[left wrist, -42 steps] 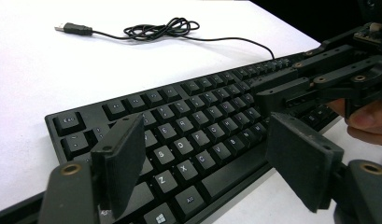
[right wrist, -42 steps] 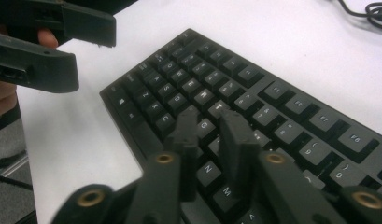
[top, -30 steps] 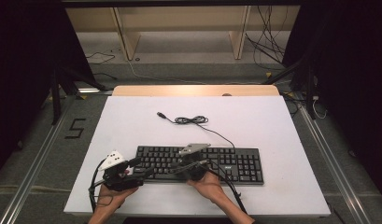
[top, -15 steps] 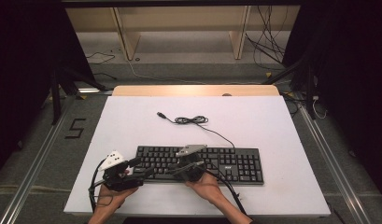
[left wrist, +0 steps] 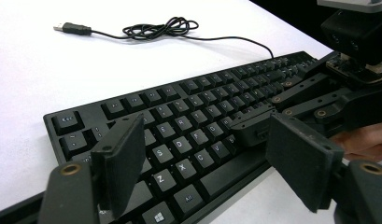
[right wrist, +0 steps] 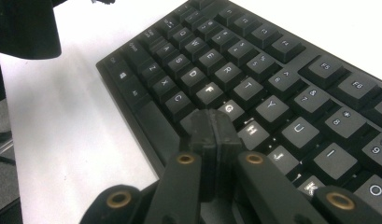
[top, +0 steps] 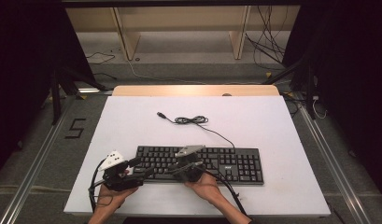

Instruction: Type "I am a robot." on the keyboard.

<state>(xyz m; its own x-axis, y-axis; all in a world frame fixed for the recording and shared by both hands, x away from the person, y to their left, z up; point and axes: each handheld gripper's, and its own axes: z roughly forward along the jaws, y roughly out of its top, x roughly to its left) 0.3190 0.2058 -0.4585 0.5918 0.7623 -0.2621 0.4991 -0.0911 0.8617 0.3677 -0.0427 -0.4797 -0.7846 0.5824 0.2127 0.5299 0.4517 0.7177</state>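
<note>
A black keyboard (top: 226, 161) lies on the white table near its front edge. Its cable (top: 191, 120) is coiled behind it and ends in a loose USB plug (left wrist: 69, 28). My left gripper (top: 144, 167) is open, with its jaws spread wide over the keyboard's (left wrist: 188, 102) lower left keys and nothing between them. My right gripper (top: 172, 171) is shut with nothing in it. Its joined tips (right wrist: 212, 126) touch the keys around V and B on the keyboard (right wrist: 254, 60). From the left gripper view, the right gripper (left wrist: 247, 128) comes in from the right, just ahead of my open left gripper (left wrist: 212, 144).
The white table (top: 254, 116) has bare surface behind and to both sides of the keyboard. A wooden strip (top: 193, 90) runs along its far edge. Beyond it are shelf legs and loose cables on the floor (top: 268, 46).
The right gripper has edged slightly left along the keyboard. The left gripper stays where it was, still open.
</note>
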